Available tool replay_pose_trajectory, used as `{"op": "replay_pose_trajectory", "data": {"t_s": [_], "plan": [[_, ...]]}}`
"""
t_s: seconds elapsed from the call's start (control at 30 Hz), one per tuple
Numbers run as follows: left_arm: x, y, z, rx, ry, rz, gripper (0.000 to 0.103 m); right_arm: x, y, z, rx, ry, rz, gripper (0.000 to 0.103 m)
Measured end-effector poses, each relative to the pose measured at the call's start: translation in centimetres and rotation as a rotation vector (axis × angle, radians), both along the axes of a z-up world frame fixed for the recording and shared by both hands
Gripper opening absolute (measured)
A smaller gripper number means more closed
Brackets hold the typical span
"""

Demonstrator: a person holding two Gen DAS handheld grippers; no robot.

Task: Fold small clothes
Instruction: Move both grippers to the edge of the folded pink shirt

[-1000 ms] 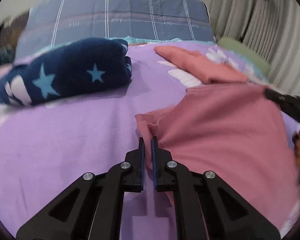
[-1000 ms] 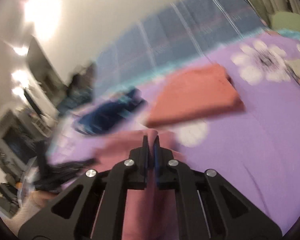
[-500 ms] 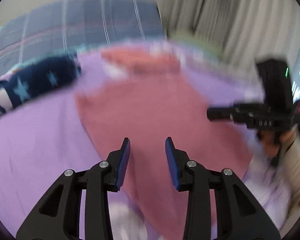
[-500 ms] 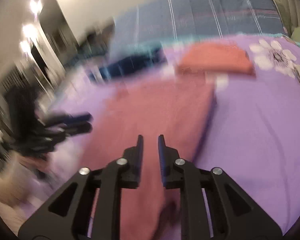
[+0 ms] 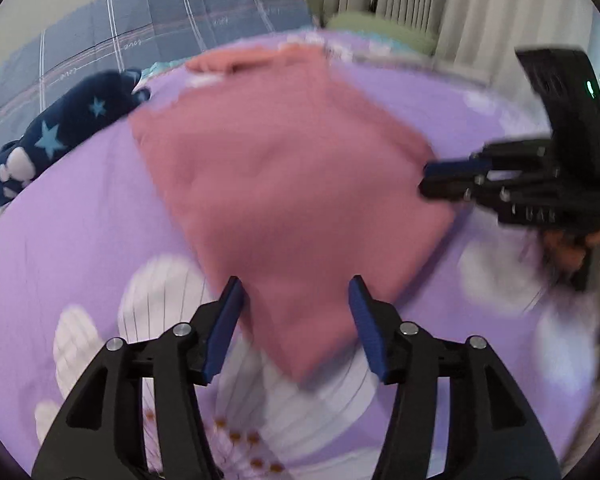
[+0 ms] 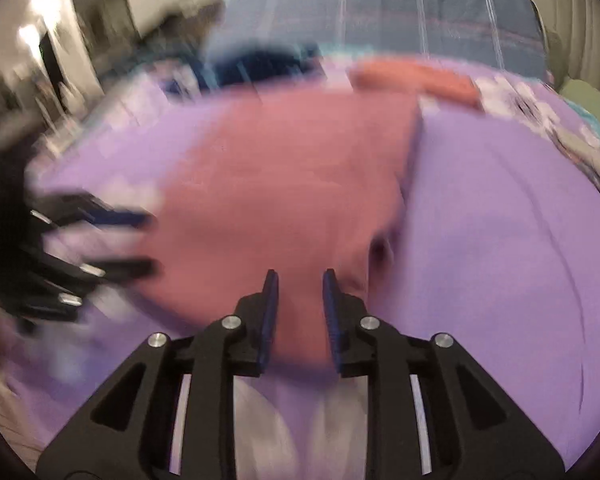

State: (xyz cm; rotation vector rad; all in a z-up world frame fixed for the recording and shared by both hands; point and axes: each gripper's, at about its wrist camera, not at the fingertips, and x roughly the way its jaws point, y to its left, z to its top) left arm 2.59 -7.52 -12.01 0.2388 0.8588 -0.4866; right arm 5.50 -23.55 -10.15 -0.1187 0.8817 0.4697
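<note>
Since a second ago both grippers have let go of the pink garment: then each was pinched shut on a near edge of it, and now the cloth lies released and folded over on the purple bedspread, near its near edge, with a second, already folded salmon piece toward the far edge by the blue plaid pillow. The left gripper has just been opening; its blue pads stand well apart, with the garment's near corner below and between them but not pressed. The right gripper has also just been opening, though only a narrow gap shows, and pink cloth lies in that gap without the pads visibly squeezing it. To do this release well, I would judge, both claws should clear the fabric fully before pulling away, since the right one's slim gap could snag the edge and drag the fold askew. The bulge on the cloth near the right gripper suggests a smoothing pass or a re-grip before the next fold. A navy star-patterned item lies near the left edge, well clear. Motion blur hides the finer edges.
</note>
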Motion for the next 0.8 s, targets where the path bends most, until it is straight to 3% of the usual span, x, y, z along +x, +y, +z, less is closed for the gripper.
{"op": "replay_pose_trajectory", "data": {"t_s": [0.1,0.2,0.23,0.37,0.53,0.7,0.8], "plan": [[-0.1,0.0,0.6,0.009,-0.001,0.022,0.060,-0.4,-0.3,0.7,0.054,0.004,-0.019,0.024],[0.0,0.6,1.8,-0.035,-0.002,0.014,0.060,-0.1,-1.5,3.0,0.154,-0.037,-0.005,0.051],[0.2,0.9,2.2,-0.047,-0.008,0.017,0.063,0.3,-2.0,3.5,0.166,-0.048,-0.015,0.054],[2.9,2.8,3.6,-0.114,-0.026,0.086,0.065,4.0,-4.0,4.1,0.217,-0.020,-0.056,0.054],[6.6,4.4,2.6,-0.192,0.055,0.141,0.065,9.9,-5.8,0.9,0.382,0.178,-0.075,0.053],[9.7,5.2,0.4,-0.274,0.162,0.146,0.066,12.0,-4.8,-0.2,0.417,0.211,-0.007,0.051],[11.2,4.9,0.3,-0.286,0.158,0.132,0.068,13.7,-3.9,-0.7,0.393,0.220,0.023,0.045]]}}
